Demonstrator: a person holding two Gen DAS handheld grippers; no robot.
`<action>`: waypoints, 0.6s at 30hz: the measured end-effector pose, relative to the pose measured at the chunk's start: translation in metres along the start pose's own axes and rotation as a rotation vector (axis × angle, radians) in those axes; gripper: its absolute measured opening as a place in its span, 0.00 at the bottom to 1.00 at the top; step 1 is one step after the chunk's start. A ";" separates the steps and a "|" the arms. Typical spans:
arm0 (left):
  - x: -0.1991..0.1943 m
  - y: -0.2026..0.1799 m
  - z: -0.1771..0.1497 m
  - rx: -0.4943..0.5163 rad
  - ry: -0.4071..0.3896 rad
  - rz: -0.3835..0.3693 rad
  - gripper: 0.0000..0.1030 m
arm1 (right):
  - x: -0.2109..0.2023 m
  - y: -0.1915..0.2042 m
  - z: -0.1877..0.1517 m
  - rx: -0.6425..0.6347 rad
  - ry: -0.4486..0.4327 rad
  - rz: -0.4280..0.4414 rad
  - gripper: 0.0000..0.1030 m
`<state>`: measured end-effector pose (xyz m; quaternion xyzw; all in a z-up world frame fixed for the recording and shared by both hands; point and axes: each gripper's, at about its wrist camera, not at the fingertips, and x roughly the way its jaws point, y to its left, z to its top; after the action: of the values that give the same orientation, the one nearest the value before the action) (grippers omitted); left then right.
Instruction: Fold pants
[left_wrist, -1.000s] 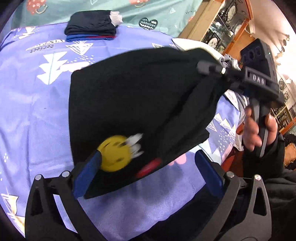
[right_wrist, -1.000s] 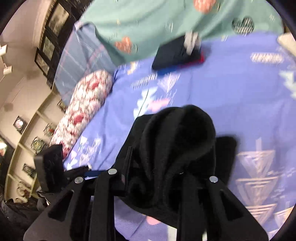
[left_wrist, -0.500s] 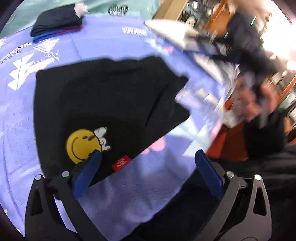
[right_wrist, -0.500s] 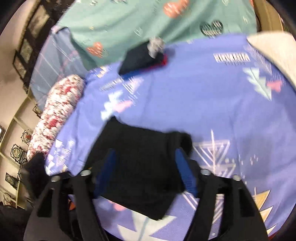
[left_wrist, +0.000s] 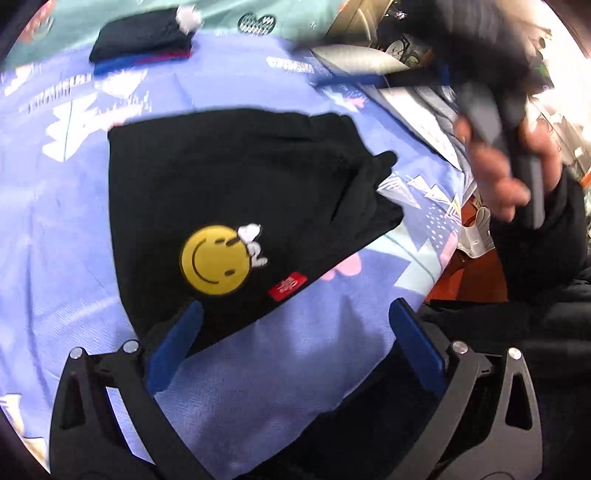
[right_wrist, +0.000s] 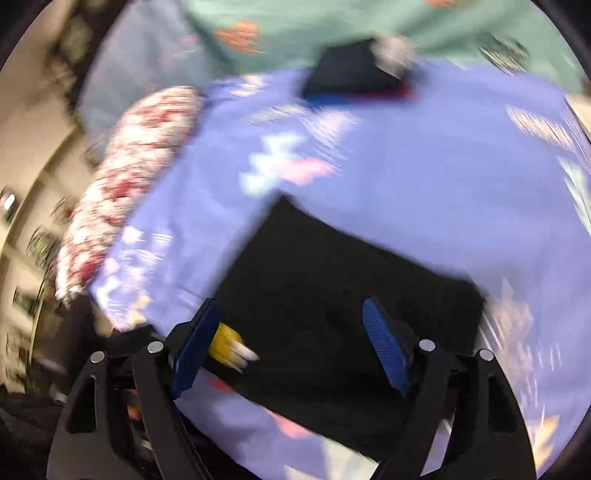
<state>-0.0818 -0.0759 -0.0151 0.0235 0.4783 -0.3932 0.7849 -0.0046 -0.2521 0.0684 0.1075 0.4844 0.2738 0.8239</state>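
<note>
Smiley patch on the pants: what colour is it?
Yellow with black features, on the black pants; the smiley patch shows best in the left wrist view.

Right claw (left_wrist: 439, 75) with holding hand (left_wrist: 506, 162) — smeared by motion in the left wrist view, fingertips unreadable.
Folded dark clothes stack (right_wrist: 354, 77) — blurred, item count undeterminable.
Red-and-white floral bolster (right_wrist: 125, 177) — blurred.
Black folded pants (right_wrist: 332, 295) — near edge hidden behind the claw's blue pads (right_wrist: 384, 347).

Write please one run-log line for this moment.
stage: fold laid down | black pants: folded, flat on purple bedsheet | left gripper: open, holding nothing | right gripper: open, holding nothing
</note>
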 end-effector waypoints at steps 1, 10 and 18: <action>0.002 -0.002 0.000 0.008 0.003 0.010 0.98 | 0.013 0.010 0.010 -0.015 0.022 0.031 0.78; 0.008 -0.009 -0.003 0.047 0.002 0.048 0.98 | 0.171 -0.011 0.053 0.098 0.186 0.043 0.81; 0.006 -0.005 -0.006 0.066 -0.016 0.030 0.98 | 0.051 -0.015 0.018 0.109 0.056 0.004 0.90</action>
<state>-0.0875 -0.0805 -0.0212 0.0532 0.4584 -0.3971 0.7933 0.0355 -0.2350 0.0334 0.1458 0.5212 0.2516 0.8024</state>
